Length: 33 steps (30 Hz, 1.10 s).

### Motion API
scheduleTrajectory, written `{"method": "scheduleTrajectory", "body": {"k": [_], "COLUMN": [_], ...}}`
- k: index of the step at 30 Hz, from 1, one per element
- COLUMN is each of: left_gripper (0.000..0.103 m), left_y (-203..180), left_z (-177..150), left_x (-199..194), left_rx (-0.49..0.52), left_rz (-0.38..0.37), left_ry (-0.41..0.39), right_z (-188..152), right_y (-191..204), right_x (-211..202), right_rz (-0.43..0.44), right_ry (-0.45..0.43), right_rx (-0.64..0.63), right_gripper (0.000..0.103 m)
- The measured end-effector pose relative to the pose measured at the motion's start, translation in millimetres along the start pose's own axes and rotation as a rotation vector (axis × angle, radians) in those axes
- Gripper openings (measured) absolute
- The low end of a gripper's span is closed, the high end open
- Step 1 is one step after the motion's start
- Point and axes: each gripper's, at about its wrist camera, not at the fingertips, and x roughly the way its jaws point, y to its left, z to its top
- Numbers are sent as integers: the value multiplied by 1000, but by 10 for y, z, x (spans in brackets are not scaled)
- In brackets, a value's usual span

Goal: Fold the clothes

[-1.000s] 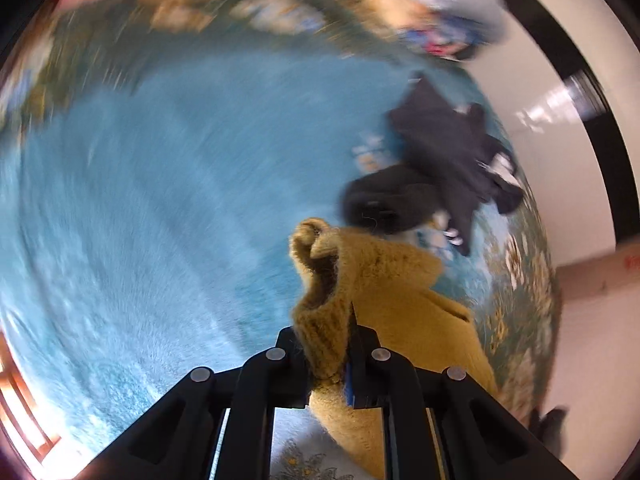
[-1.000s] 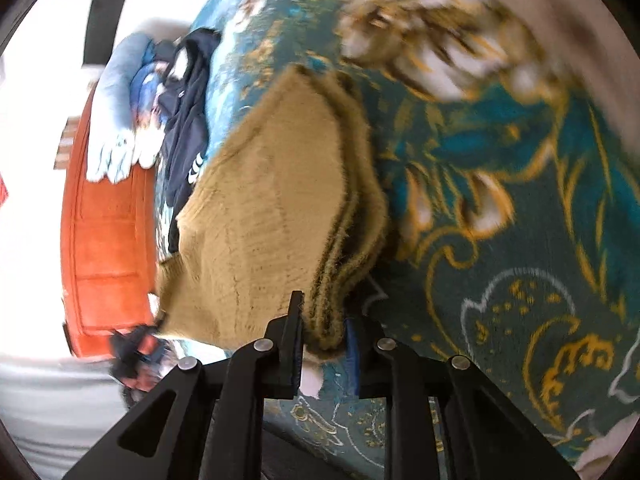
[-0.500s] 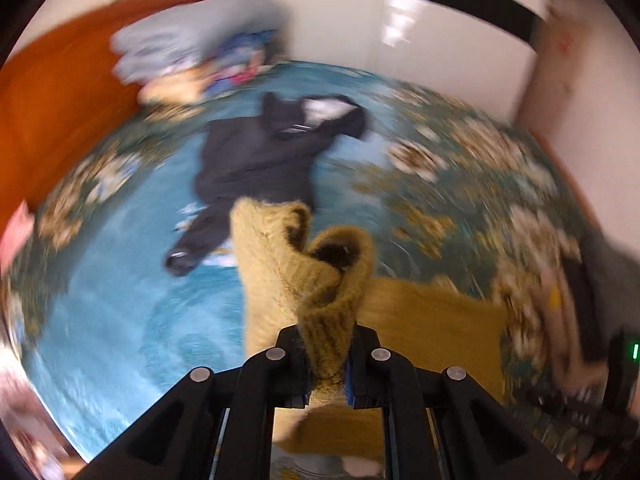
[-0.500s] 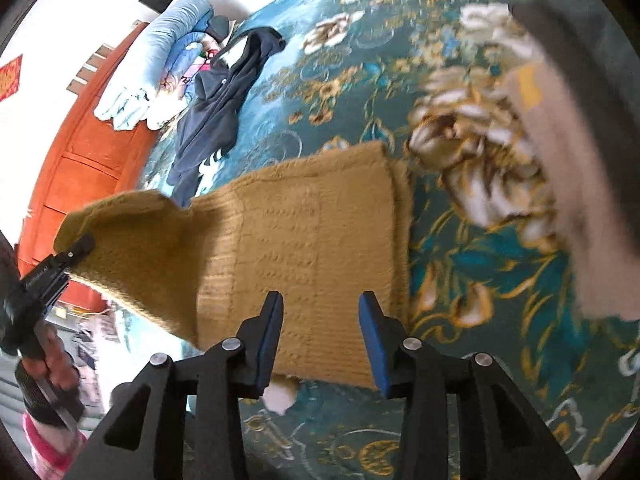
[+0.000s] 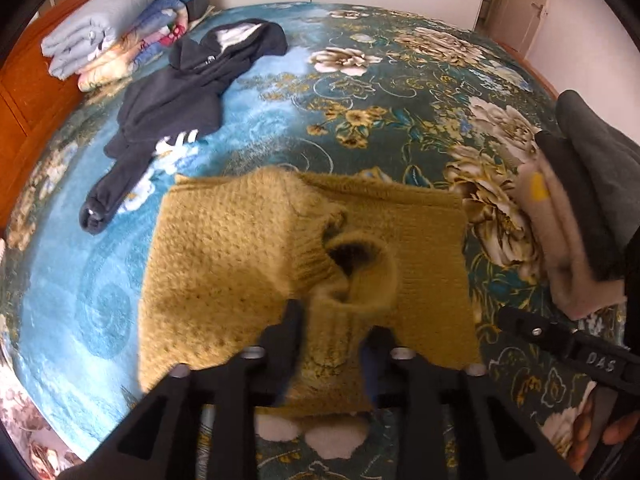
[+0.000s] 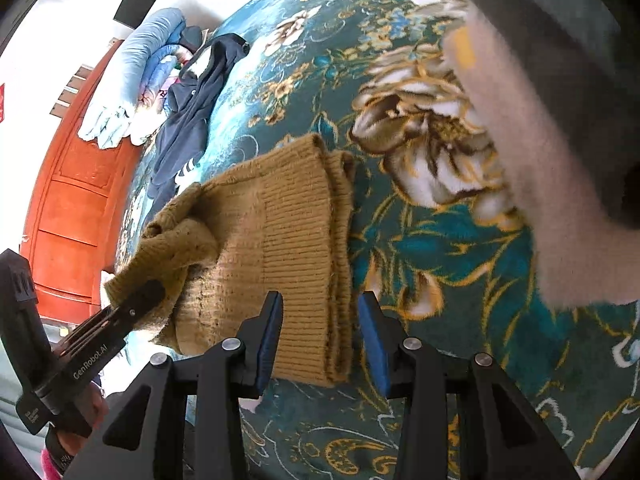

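Observation:
A mustard knit sweater (image 5: 224, 264) lies partly folded on the floral bedspread (image 5: 360, 92). My left gripper (image 5: 332, 344) has its jaws spread, with the sweater's sleeve cuff (image 5: 356, 280) lying loose between the blurred fingers. In the right wrist view the left gripper (image 6: 136, 300) sits at the cuff end of the sweater (image 6: 280, 236). My right gripper (image 6: 320, 336) is open, its blue pads on either side of the folded ribbed hem (image 6: 336, 264), not pinching it.
A dark hoodie (image 5: 176, 100) lies spread at the far left of the bed. Folded bedding (image 5: 120, 28) is stacked against the orange headboard (image 5: 24, 92). A pile of folded beige and grey clothes (image 5: 576, 216) sits at the right, close to the sweater.
The left gripper carried the sleeve over the sweater body and its jaws have spread apart. The right gripper, shut on the hem a second ago, let go and stays open.

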Motion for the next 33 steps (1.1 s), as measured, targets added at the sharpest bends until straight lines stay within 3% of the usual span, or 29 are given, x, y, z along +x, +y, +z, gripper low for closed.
{"method": "scheduleTrajectory", "body": {"k": [2,6,9,12,13,15,18,21,25,29,33], "left_gripper": [60,63,64,65,67,69,69,69,69,69,69], "left_y": [-5,58,269,650,778,1021,1312,1519,1618,1703,1832], "left_z": [-26,-99,-147,-157,-161,-170,-177,-232,-397,-450,-508], "left_x": [-10,-94,-210,-374,-419,-481,-428,-185,107,135,218], "left_rx": [-5,-16,-90,-200,-238,-318,-417,-489,-567,-601,-686], "left_rz": [-38,-133,-238,-267,-269,-259,-139,-54,-81,-118,-186], "left_ry": [1,1,-1,-56,-74,-101,-78,-17,56,57,72], "right_z": [-9,-10,7,20,24,20,34,100,263,393,498], "right_y": [26,60,85,153,195,312,472,679,943,953,945], "right_x": [32,48,49,94,122,198,325,400,707,1107,1318], "right_rz": [7,22,54,140,180,253,317,325,331,390,390], "right_ry": [8,11,5,16,25,50,75,68,135,227,254], "right_rx": [-7,-14,-17,-13,-14,-29,-34,-70,-119,8,117], "right_gripper": [40,41,41,49,56,61,67,67,69,69,69]}}
